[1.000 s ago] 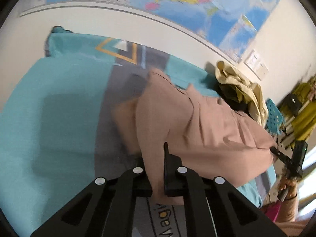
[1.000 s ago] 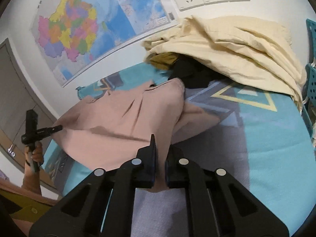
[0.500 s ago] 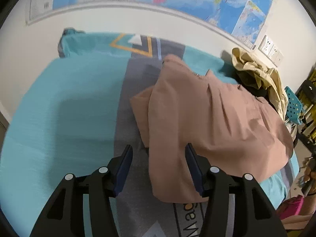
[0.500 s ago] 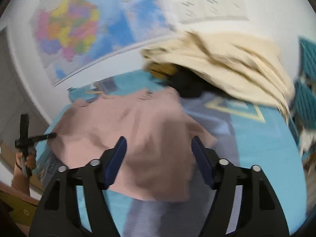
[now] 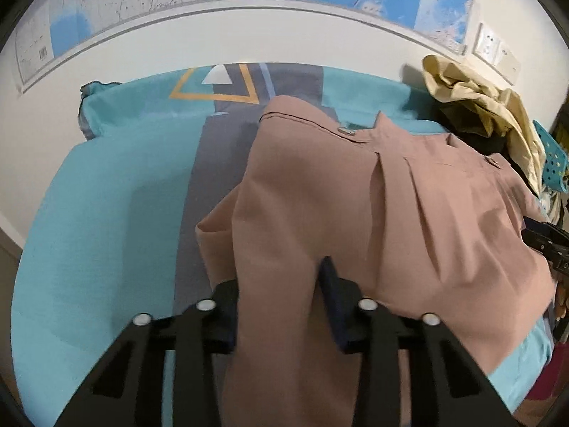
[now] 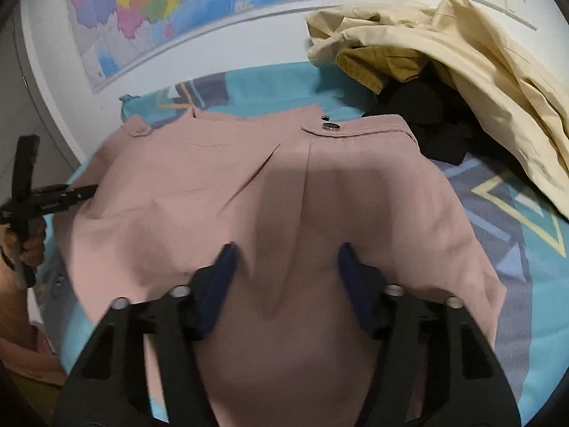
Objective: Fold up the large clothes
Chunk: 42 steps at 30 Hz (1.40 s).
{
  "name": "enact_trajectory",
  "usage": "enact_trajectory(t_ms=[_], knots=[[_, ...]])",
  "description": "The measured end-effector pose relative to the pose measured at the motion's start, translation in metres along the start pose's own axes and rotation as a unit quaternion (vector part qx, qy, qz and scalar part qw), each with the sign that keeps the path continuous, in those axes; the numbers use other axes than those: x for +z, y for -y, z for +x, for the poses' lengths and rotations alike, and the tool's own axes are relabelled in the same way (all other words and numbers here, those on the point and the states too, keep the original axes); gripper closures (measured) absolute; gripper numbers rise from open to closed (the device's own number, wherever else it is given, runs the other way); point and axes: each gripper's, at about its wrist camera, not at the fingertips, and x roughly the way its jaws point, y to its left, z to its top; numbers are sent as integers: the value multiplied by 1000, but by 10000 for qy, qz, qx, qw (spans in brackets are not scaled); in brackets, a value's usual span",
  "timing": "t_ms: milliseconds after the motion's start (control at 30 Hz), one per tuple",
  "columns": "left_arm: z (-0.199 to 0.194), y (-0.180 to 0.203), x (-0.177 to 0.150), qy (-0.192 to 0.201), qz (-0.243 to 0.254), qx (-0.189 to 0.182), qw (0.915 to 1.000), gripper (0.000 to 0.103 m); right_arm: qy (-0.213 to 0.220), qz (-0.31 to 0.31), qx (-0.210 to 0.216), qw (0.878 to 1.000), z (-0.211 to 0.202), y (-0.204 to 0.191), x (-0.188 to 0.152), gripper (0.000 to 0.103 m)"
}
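- Left wrist view, nearest first: the left tool (image 5: pixel 281 299) has its jaws partly apart and they have just been closing; a fold of the pink garment (image 5: pixel 391 213) runs up between them, covering one finger, and I cannot tell whether the pads pinch it.
- Right wrist view: the right tool (image 6: pixel 286 274) stands moderately open, its jaws also just closing, with the pink cloth bunched between the blue pads (image 6: pixel 222 267) but not clearly clamped.
- Beyond both, the garment lies spread on the teal and grey bed cover (image 5: pixel 117 185), waistband with snap buttons toward the wall.
- Farther off, a heap of cream and dark clothes (image 6: pixel 444 57) sits beside it, under the wall map (image 6: pixel 185 3).
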Motion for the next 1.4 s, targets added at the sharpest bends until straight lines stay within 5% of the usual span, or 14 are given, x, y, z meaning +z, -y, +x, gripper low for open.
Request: enact_trajectory(t_ms=[100, 300, 400, 533, 767, 933, 1167, 1400], knots=[[2, 3, 3, 2, -6, 32, 10000, 80, -93, -85, 42, 9999, 8, -1, 7, 100], [-9, 12, 7, 147, 47, 192, 9997, 91, 256, -40, -21, 9997, 2, -2, 28, 101], [-14, 14, 11, 244, 80, 227, 9994, 93, 404, -132, -68, 9991, 1, -2, 39, 101], [-8, 16, 13, 184, 114, 318, 9993, 92, 41, -170, -182, 9997, 25, 2, 37, 101], [-7, 16, 11, 185, 143, 467, 9986, 81, 23, -157, -192, 9997, 18, -1, 34, 93], [-8, 12, 10, 179, 46, 475, 9987, 61, 359, -255, -66, 9990, -13, -12, 30, 50], [-6, 14, 9, 183, 62, 488, 9986, 52, 61, -724, 166, 9972, 3, -40, 20, 51], [9, 8, 12, -5, -103, 486, 9988, 50, -108, -304, 162, 9993, 32, -28, 24, 58]])
